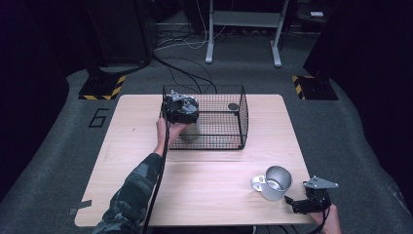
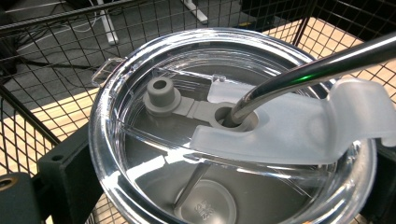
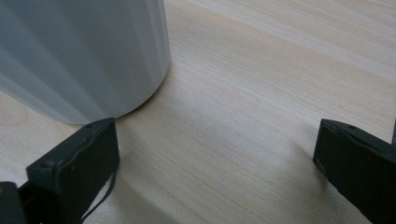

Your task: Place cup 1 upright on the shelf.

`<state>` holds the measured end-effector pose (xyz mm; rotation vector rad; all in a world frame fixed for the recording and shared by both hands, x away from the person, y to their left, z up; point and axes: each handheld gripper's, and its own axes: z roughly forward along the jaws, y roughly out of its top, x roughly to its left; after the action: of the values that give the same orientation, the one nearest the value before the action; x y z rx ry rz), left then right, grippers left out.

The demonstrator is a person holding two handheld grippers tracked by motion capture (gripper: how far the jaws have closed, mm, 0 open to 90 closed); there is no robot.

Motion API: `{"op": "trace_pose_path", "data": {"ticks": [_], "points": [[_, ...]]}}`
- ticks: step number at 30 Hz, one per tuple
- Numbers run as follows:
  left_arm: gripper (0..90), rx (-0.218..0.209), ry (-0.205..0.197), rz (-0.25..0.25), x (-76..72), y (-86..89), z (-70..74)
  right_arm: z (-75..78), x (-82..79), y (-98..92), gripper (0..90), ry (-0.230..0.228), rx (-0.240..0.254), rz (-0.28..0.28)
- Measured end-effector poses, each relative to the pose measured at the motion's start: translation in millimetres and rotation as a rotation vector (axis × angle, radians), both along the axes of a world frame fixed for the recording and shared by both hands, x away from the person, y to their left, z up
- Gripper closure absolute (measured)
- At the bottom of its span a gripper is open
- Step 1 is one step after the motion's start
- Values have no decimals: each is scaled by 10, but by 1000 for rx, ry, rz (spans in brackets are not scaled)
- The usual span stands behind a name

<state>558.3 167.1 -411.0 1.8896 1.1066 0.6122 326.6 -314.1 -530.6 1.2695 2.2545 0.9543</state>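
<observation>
While your left hand-held gripper (image 1: 180, 109) clamps the lidded tumbler (image 2: 233, 126) inside the wire basket (image 1: 242, 117) at twelve o'clock, lower it upright before letting go, leaving your spread, empty right hand-held gripper (image 1: 297, 204) beside the steel mug (image 1: 275, 183) at five o'clock on the pale wooden surface (image 1: 204, 185) above grey carpet (image 1: 350, 126).

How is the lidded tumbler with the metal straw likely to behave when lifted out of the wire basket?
The tumbler looks rigid, so it probably won't deform. Its clear lid looks smooth, perhaps slippery. The metal straw leans out sideways and may catch the wire basket or shift the balance.
</observation>
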Motion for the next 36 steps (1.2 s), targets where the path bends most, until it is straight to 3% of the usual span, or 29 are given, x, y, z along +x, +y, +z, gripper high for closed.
{"op": "trace_pose_path", "data": {"ticks": [6, 20, 29, 36], "points": [[23, -5, 1, 5, -8, -1, 9, 0, -2, 2, 0, 3, 2, -2], [0, -26, -45, 3, -93, 71, 249, 1, -1, 0, 0, 3, 0, 0], [0, -23, -45, -41, -191, 81, 353, 1, -1, 0, 0, 3, 1, -1], [0, -15, -40, -101, -357, 100, 471, 1, -1, 1, 0, 3, 0, -1]]}}
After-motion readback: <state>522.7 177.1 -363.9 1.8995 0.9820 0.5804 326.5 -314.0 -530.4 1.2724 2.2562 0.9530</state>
